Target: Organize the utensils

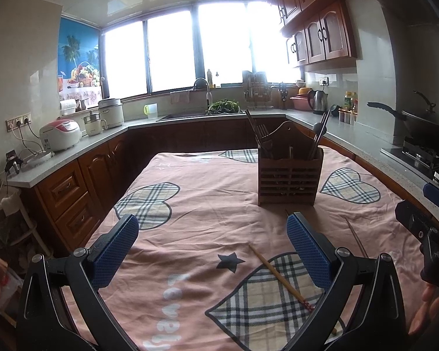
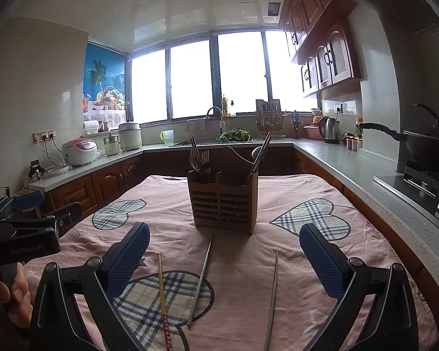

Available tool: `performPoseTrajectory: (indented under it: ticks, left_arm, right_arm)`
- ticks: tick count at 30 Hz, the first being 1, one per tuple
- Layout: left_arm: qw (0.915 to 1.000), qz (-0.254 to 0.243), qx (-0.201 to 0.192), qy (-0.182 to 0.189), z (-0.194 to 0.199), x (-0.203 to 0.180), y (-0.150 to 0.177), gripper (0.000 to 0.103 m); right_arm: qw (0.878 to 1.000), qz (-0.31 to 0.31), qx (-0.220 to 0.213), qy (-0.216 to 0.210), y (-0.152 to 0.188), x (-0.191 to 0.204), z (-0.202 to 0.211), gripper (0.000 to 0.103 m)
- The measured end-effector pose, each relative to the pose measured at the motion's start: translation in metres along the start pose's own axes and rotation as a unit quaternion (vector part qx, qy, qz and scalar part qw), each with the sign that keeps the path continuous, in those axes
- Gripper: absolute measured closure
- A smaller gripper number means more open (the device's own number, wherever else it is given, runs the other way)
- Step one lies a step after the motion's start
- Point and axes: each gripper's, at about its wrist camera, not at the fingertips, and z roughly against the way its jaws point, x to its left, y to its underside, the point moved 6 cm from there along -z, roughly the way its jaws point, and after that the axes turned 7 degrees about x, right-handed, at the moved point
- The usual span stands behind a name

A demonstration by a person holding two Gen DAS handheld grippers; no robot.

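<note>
Both grippers gape wide and hold nothing: the right gripper [image 2: 224, 251] hovers over three loose chopsticks, a wooden chopstick [image 2: 164, 298] and two metal chopsticks [image 2: 200, 280] whose near ends run out of frame. Beyond stands the wooden utensil holder [image 2: 224, 200]; its slats obscure the contents' lower parts. The left gripper [image 1: 213, 242] partly hides another chopstick.

Each tool, left tool [image 1: 212, 251] and right tool [image 2: 224, 259], has black angular arms, silver pivot screws and blue dimpled pads [image 2: 128, 259]. White "GenRobot.AI" lettering marks the left body; bare skin [image 2: 19, 295] grips it.
</note>
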Motion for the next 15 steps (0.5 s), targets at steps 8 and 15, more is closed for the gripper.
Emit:
performPoseTrajectory:
  ticks: [8,15]
  left_arm:
    - [1.0,-0.001,0.001,0.002,-0.0004,-0.0015,-0.0008,0.0]
    - [1.0,-0.005,0.003,0.008,-0.0043,-0.0057,-0.0046,0.0]
  right_arm:
    - [1.0,0.0,0.0,0.0,0.0003,0.0004,0.0002,0.0]
    - [1.0,-0.002,0.008,0.001,-0.0012,-0.0041,-0.0064,0.0]
